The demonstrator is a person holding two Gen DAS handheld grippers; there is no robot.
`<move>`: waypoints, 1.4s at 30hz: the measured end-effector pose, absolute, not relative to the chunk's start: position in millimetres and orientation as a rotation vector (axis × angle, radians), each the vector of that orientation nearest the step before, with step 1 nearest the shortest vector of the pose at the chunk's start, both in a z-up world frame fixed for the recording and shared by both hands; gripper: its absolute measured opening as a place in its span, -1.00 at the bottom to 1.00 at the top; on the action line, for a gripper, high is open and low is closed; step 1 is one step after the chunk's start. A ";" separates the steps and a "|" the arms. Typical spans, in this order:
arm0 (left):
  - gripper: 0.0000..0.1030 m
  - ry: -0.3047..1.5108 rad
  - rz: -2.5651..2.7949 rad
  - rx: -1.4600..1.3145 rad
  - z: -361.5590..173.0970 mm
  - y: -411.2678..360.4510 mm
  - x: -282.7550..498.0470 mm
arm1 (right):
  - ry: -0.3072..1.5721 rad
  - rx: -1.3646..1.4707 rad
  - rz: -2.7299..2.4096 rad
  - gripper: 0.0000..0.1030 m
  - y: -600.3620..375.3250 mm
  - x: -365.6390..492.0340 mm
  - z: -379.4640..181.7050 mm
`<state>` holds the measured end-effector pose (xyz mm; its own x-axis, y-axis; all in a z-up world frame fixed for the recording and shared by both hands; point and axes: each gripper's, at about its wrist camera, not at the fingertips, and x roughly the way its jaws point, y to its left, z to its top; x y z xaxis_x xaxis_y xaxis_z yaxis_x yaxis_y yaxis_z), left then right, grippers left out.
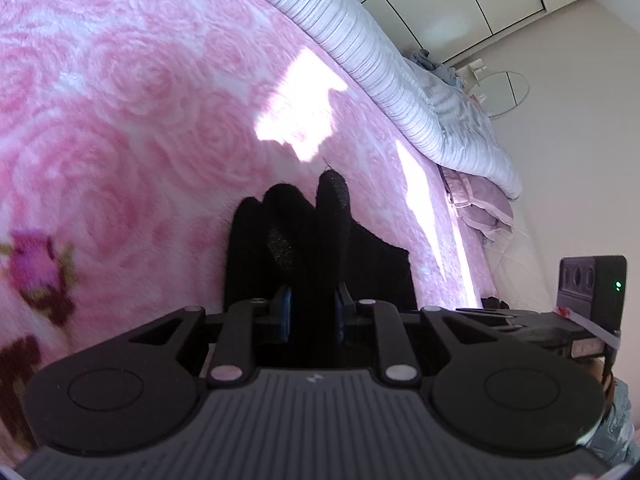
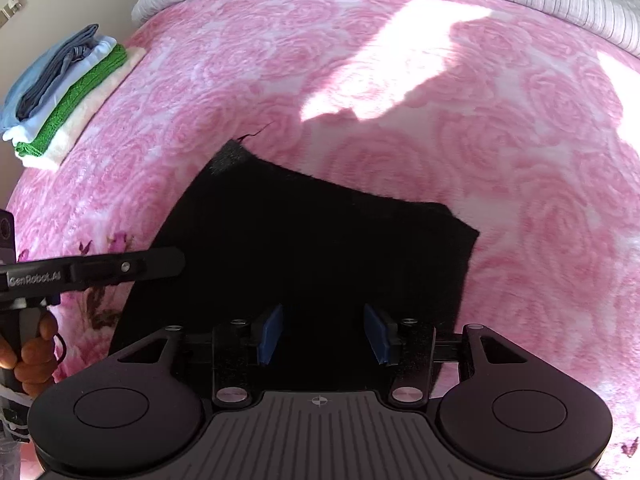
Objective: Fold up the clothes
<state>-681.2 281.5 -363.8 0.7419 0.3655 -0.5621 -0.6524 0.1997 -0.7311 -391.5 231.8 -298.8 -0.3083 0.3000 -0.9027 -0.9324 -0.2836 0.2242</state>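
Black cloth [image 2: 304, 248] lies spread on the pink rose blanket [image 2: 400, 120] directly ahead of the right gripper [image 2: 323, 336], whose blue pads stand wide apart with nothing between them, the fabric passing beneath. The left gripper [image 1: 312, 312] has its 2 pads drawn in on a bunched-up fold of the same black cloth [image 1: 296, 232], which rises in lumps just beyond its tips. The risk is that this thick bunch slips out of the pinch as it is carried over, or that only the top layer is caught, leaving a crooked fold; a loose thread at the far corner could also snag on the fleece. Off to the far left of the right gripper sits a stack of folded clothes [image 2: 64, 92], well apart. Nothing lies across the cloth ahead.
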 end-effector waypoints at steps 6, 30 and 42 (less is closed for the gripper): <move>-0.69 0.310 0.748 -1.155 -374.5 279.3 -683.7 | 0.961 -0.998 1.752 0.02 230.8 -404.6 -303.7; -0.20 0.277 0.774 -1.228 -368.6 219.5 -707.6 | 0.994 -0.527 1.730 0.13 136.7 -319.7 -289.4; -0.79 0.220 0.766 -1.250 -378.5 178.2 -716.5 | 1.143 -0.420 1.685 -0.06 116.6 -324.1 -308.2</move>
